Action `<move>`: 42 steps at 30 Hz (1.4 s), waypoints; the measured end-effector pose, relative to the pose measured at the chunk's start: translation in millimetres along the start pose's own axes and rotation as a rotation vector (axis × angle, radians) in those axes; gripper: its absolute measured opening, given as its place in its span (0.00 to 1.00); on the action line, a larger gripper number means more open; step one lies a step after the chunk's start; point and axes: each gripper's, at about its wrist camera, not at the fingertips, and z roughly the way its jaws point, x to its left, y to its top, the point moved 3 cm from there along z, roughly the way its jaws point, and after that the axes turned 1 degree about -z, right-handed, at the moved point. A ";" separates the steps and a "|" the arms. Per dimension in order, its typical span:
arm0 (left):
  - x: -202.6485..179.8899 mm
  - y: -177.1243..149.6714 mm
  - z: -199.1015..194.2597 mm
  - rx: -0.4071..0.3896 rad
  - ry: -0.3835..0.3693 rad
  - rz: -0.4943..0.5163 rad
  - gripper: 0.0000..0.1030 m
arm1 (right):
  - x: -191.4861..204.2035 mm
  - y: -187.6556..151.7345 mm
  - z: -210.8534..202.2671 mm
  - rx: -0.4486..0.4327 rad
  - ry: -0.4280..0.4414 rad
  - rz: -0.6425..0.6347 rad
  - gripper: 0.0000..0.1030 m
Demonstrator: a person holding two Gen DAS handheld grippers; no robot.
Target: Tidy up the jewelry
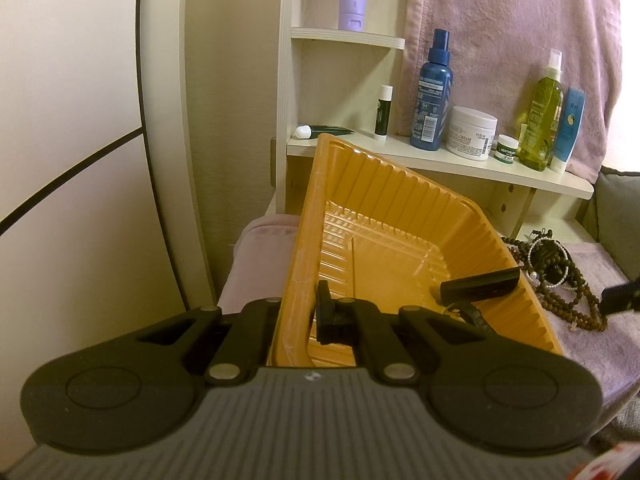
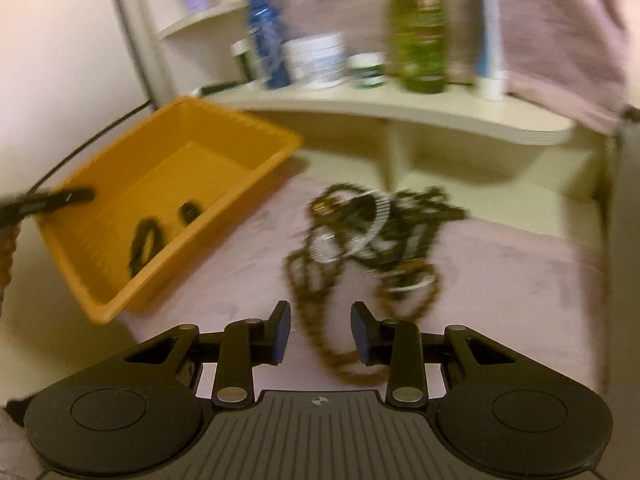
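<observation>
My left gripper [image 1: 310,314] is shut on the near rim of the orange plastic tray [image 1: 384,184], one finger inside the wall and one outside, holding it tilted. A black clip [image 1: 478,284] and a dark bracelet [image 1: 470,314] lie in the tray. In the right wrist view the tray [image 2: 100,280] stands at the left with the left gripper [image 2: 52,200] on its rim, the bracelet [image 2: 146,246] inside. My right gripper [image 2: 320,320] is open low over the pink cloth; a brown bead strand [image 2: 320,336] lies between its fingers, untouched. The tangled jewelry pile [image 2: 372,232] lies just ahead.
A cream shelf [image 1: 440,160] behind carries a blue spray bottle [image 1: 432,92], a white cream jar [image 1: 472,132], a green bottle [image 1: 544,116] and small tubes. A pink towel [image 1: 500,40] hangs behind it. The pink cloth [image 2: 520,280] covers the surface. The right wrist view is blurred.
</observation>
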 end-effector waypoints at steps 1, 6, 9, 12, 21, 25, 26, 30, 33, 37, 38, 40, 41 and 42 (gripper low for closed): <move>0.0 0.0 0.0 0.000 0.000 -0.001 0.04 | 6.5 -1.0 5.7 0.015 0.002 -0.012 0.34; 0.9 -0.1 0.5 0.002 -0.004 0.000 0.04 | 18.5 -4.8 20.9 0.026 -0.006 -0.016 0.21; 1.4 0.0 0.6 0.004 -0.007 0.000 0.04 | 22.0 -3.1 26.4 0.043 -0.006 -0.016 0.17; 1.4 0.1 0.4 0.005 -0.005 0.001 0.04 | 23.2 -4.5 32.6 0.070 -0.031 -0.024 0.16; 0.9 -0.2 -0.1 0.004 -0.006 -0.003 0.04 | 28.6 -5.5 45.1 0.079 -0.078 -0.072 0.07; 1.0 -0.2 0.0 0.005 -0.006 -0.002 0.04 | 29.6 -2.9 44.1 0.075 -0.069 -0.088 0.07; 1.0 -0.2 0.1 0.005 -0.006 -0.002 0.04 | 29.7 -0.9 41.9 0.066 -0.059 -0.077 0.07; 1.2 -0.3 0.0 0.005 -0.006 -0.001 0.04 | 32.9 19.2 30.1 -0.004 0.019 -0.026 0.07; 1.0 -0.4 0.5 0.008 -0.004 0.001 0.04 | 44.6 39.8 25.0 -0.055 0.124 -0.022 0.07; 0.6 0.3 -0.2 0.010 -0.004 0.004 0.04 | 68.3 62.3 34.2 -0.064 0.218 -0.069 0.07; 0.6 0.2 -0.1 0.010 -0.003 0.004 0.04 | 73.0 65.2 39.1 -0.059 0.224 -0.090 0.07; 0.5 0.3 -0.4 0.010 -0.004 0.004 0.04 | 85.0 67.9 50.0 -0.039 0.231 -0.137 0.07; 0.4 0.3 -0.5 0.011 -0.004 0.005 0.04 | 88.5 68.7 55.3 -0.029 0.236 -0.147 0.07; 0.4 0.3 -0.6 0.011 -0.004 0.004 0.04 | 92.0 69.2 60.1 -0.017 0.241 -0.156 0.07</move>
